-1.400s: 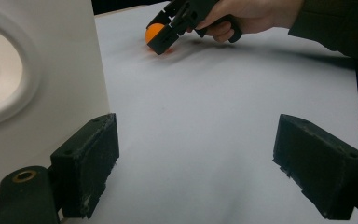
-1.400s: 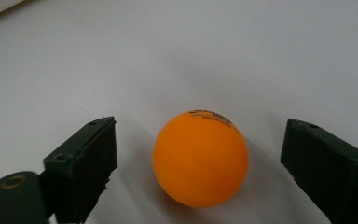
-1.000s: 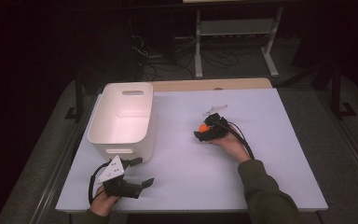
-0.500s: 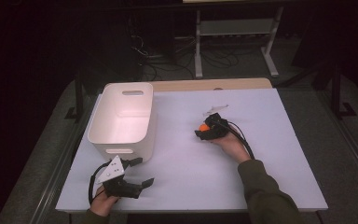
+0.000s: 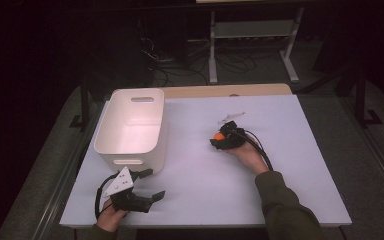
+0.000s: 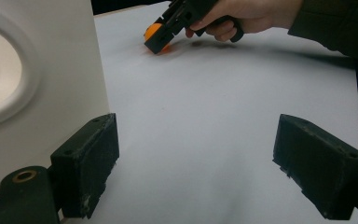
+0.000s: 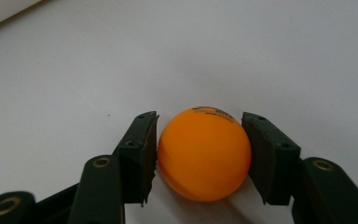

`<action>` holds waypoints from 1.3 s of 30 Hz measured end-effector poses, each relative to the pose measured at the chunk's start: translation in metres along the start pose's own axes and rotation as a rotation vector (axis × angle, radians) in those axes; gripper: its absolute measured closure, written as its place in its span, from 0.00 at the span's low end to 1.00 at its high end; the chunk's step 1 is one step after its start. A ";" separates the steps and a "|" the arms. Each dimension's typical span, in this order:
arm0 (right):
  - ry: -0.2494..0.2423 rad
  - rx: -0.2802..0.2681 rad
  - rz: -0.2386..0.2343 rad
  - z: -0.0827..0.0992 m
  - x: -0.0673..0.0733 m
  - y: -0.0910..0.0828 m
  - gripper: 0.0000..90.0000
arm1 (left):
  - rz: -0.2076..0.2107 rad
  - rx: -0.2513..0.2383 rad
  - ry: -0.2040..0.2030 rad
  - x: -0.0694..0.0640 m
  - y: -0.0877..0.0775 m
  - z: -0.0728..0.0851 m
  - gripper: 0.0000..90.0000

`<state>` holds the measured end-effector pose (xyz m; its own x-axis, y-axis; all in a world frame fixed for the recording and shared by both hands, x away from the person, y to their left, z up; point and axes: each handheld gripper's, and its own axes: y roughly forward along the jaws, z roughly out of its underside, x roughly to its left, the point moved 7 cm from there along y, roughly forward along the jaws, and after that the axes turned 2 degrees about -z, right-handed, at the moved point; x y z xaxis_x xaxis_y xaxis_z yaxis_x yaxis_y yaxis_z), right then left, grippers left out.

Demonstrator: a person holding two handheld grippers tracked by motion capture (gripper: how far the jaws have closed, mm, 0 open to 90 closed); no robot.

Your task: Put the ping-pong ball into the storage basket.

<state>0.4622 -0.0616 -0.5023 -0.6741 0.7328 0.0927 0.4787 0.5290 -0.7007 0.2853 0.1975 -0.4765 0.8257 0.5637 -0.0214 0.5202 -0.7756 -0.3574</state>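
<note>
Orange ball [image 7: 204, 154] sat on the white bench [image 5: 190, 200], mid-right, pinched across its middle by the right gripper [image 7: 200, 151], whose jaws had just been closing. Likely light, smooth, hollow, easily squirted out. Small dark print on top, unreadable. Left gripper [image 6: 196, 172] was spread, empty.

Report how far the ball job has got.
Done: the right tool has just been closing and now clamps the orange ball, which sits on the table. In hand: that grip. Left: lifting it; the white bin looks the likely destination. The left tool waits open.
</note>
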 end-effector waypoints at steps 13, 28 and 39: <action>0.005 0.005 0.000 0.000 -0.001 -0.001 0.55 | -0.001 -0.001 0.000 0.000 0.000 0.000 0.16; -0.005 -0.004 -0.021 -0.002 0.003 -0.003 0.55 | -0.002 -0.002 0.002 0.000 0.000 0.000 0.16; -0.003 -0.016 -0.037 -0.005 0.006 -0.005 0.55 | -0.002 -0.002 0.002 0.000 0.000 0.000 0.16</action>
<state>0.4587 -0.0575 -0.4949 -0.6932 0.7113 0.1162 0.4623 0.5625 -0.6855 0.2849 0.1973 -0.4764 0.8253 0.5644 -0.0191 0.5218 -0.7752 -0.3561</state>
